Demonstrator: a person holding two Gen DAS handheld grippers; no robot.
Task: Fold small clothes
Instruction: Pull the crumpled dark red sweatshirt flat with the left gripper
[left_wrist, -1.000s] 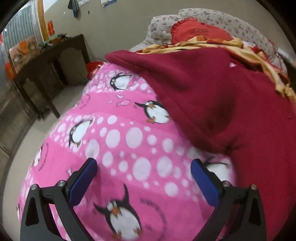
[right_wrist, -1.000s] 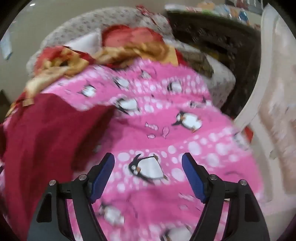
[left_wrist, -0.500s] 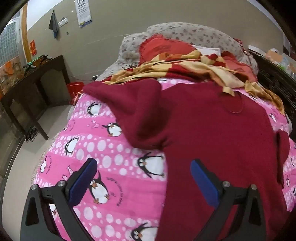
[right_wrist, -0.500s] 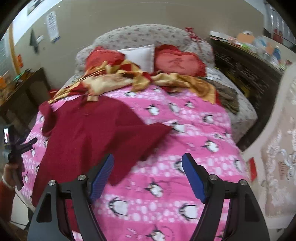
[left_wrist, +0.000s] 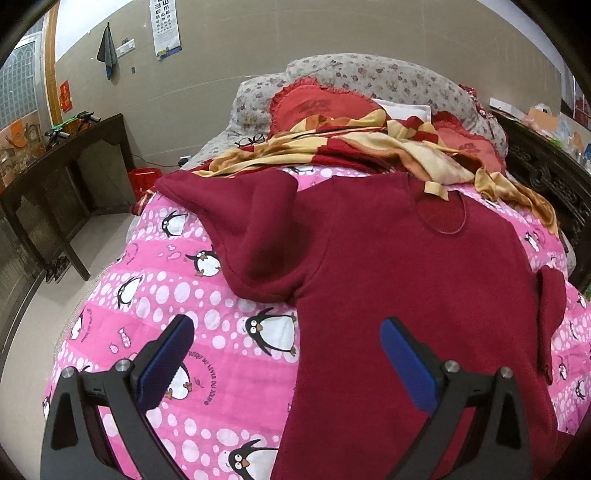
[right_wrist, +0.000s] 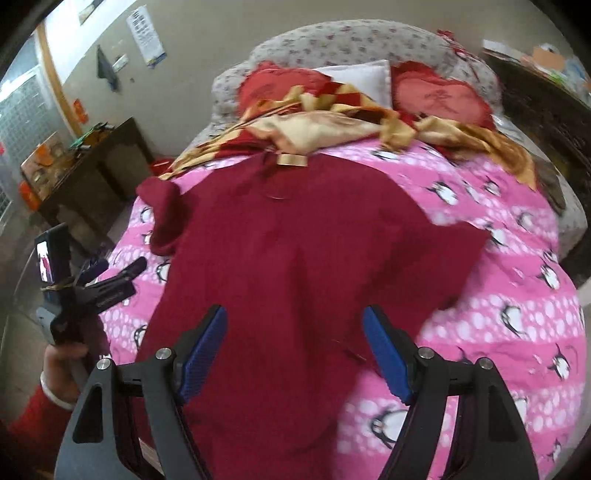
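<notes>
**Maroon top spread flat, nothing gripped**

Maroon fleece top (left_wrist: 406, 277) is laid face-up on the penguin blanket (left_wrist: 221, 354). Both the left gripper (left_wrist: 286, 354) and right gripper (right_wrist: 295, 349) are held above it, fingers spread and empty. A sleeve grabbed through to the blanket could drag both layers. Open room is seen beside the bent left sleeve (left_wrist: 243, 229); the patterned cloth (left_wrist: 369, 144) crowds the collar.

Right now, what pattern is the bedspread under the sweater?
Pink bedspread with white dots and penguins; clearest in the left wrist view.
</notes>
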